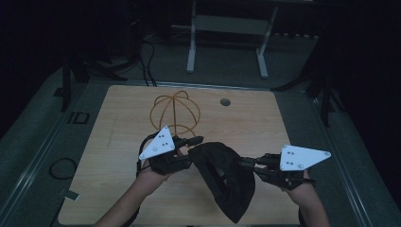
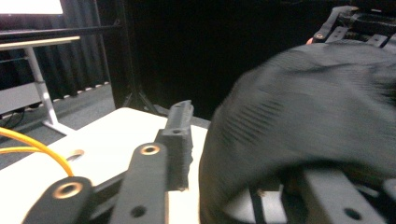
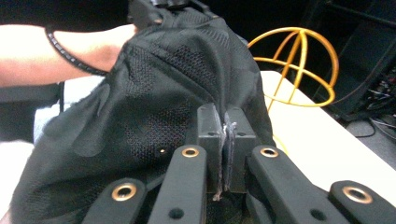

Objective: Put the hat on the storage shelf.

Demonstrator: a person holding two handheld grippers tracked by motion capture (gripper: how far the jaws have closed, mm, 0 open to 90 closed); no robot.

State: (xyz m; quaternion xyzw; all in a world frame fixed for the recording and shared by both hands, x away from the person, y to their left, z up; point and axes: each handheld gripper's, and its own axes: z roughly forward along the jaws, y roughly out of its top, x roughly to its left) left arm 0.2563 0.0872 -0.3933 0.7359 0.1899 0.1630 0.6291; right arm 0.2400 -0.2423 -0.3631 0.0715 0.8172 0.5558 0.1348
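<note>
A black mesh cap (image 1: 222, 179) hangs between my two grippers above the wooden table (image 1: 274, 118). My right gripper (image 1: 243, 163) is shut on the cap's edge, and a thin fold of fabric is pinched between its pads (image 3: 226, 126). My left gripper (image 1: 194, 143) is at the cap's upper left corner. In the left gripper view its jaws stand apart (image 2: 233, 154): one finger (image 2: 177, 140) is bare beside the cap (image 2: 303, 107), and the fabric drapes over the other. A yellow wire dome frame (image 1: 175, 113) stands on the table just behind the left gripper.
A round cable hole (image 1: 225, 101) is in the table's far side. A white desk frame (image 1: 227, 42) stands on the floor beyond the table. A coiled cable (image 1: 63, 168) lies on the floor at the left. The person's forearm (image 3: 56, 51) wears a black wristband.
</note>
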